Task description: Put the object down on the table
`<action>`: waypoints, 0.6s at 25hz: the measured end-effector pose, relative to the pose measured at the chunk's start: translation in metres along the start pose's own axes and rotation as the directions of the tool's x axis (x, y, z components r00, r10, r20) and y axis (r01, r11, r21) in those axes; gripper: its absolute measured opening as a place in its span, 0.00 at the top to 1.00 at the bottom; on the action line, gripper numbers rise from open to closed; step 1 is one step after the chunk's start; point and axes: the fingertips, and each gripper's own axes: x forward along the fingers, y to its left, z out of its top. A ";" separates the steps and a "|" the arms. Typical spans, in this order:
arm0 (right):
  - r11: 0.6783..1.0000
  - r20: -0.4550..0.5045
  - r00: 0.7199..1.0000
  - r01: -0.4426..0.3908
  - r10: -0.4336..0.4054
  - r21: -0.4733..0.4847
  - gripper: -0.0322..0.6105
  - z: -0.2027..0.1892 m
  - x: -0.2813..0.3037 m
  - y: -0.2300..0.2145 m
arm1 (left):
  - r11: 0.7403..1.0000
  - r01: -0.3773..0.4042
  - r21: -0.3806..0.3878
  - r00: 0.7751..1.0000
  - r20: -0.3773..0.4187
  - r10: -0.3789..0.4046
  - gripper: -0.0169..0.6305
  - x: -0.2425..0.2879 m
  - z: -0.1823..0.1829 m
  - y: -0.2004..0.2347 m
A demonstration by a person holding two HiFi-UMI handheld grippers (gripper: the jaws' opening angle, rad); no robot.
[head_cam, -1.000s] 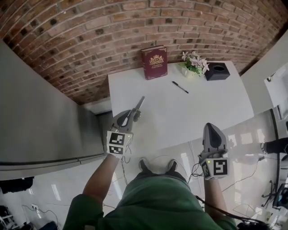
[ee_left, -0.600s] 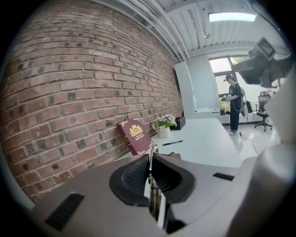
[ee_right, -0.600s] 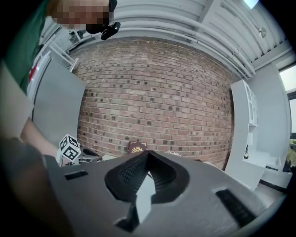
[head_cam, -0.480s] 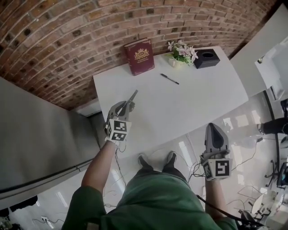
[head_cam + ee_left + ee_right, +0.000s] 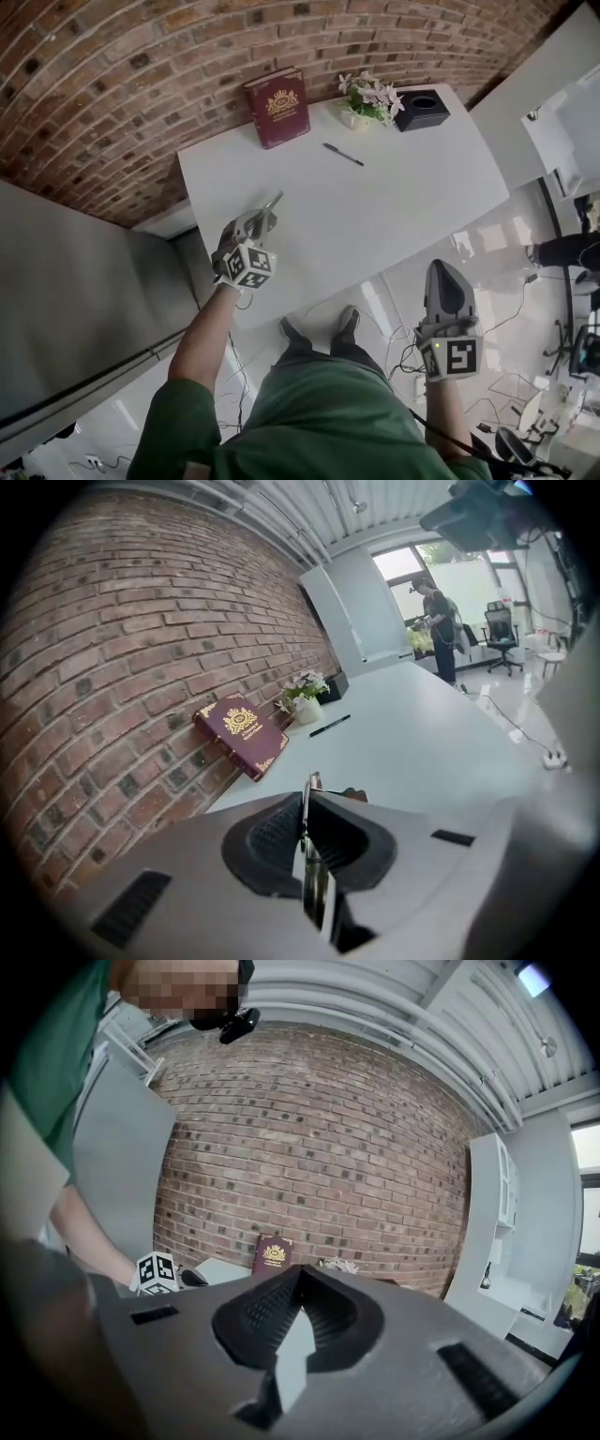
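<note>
Only the edge of the thin metal object (image 5: pixel 315 886) pinched in the left gripper (image 5: pixel 308 789) shows, so its kind cannot be told, while the right gripper (image 5: pixel 301 1271) hides most of the table (image 5: pixel 220 1270) and the lower end of the book (image 5: pixel 273 1252).

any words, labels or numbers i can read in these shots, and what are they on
Red book: gold crest and lettering on the cover, too small to read.
Marker cubes: black-and-white square patterns only, no words or numbers.
Nothing else shows readable text.
</note>
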 end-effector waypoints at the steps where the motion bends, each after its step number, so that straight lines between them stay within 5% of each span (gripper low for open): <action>1: 1.000 -0.003 1.000 -0.001 0.001 0.010 0.95 0.000 0.001 0.000 | 1.000 0.003 0.011 1.000 -0.005 -0.003 0.95 0.002 -0.003 -0.002; 10: 0.981 0.024 1.000 -0.025 0.020 0.192 0.95 0.003 0.007 0.002 | 0.993 0.031 0.115 0.999 -0.033 -0.027 0.95 0.015 -0.019 -0.019; 15: 0.983 0.014 1.000 -0.021 0.019 0.184 0.95 0.000 0.003 0.005 | 0.991 0.032 0.131 0.999 -0.044 -0.026 0.95 0.019 -0.025 -0.023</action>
